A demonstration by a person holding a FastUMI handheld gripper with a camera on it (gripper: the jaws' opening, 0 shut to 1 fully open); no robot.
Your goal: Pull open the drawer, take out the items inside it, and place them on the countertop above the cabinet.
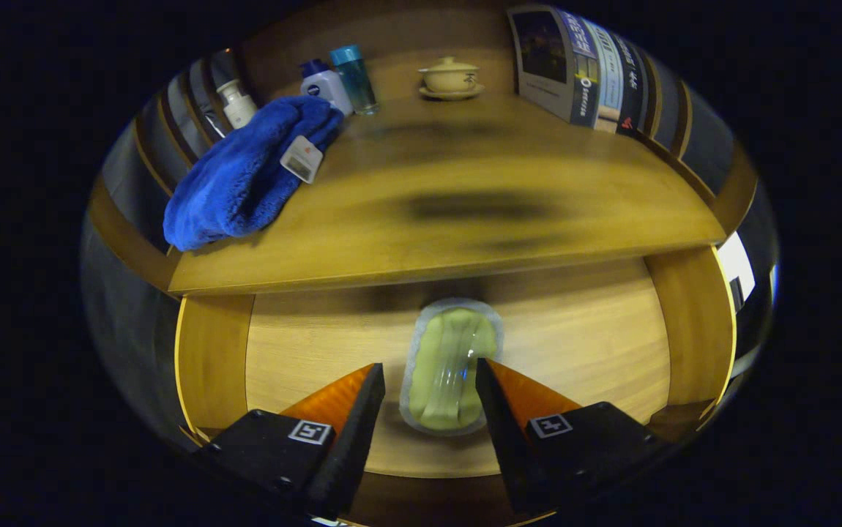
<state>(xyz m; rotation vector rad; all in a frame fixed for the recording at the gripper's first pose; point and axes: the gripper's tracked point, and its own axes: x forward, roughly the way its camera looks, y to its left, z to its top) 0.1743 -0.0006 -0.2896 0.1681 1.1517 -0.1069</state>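
countertop: yellow-brown wooden countertop (465,212), smooth, slight sheen
drawer: pale wooden drawer floor (582,344), smooth, matt
packet: green item in clear glossy plastic wrap (450,366), between gripper (430,391) fingers, fingers apart
towel: blue fluffy cloth towel (245,176), paper-like tag
cup: beige glazed lidded ceramic cup (450,75)

The gripper (430,380) is seen as two wedge-shaped fingers (354,421), broad at the base and narrowed to blunt tips, with flat inner faces and sloped, finely ribbed outer sides. Each finger is carried on a black, box-like mounting block (256,448) with bevelled edges. A small square marker (310,431), white with a black pattern, is fixed on the left block, and a matching one (550,425) on the right. The fingers are held apart, with a wide gap left between the tips.
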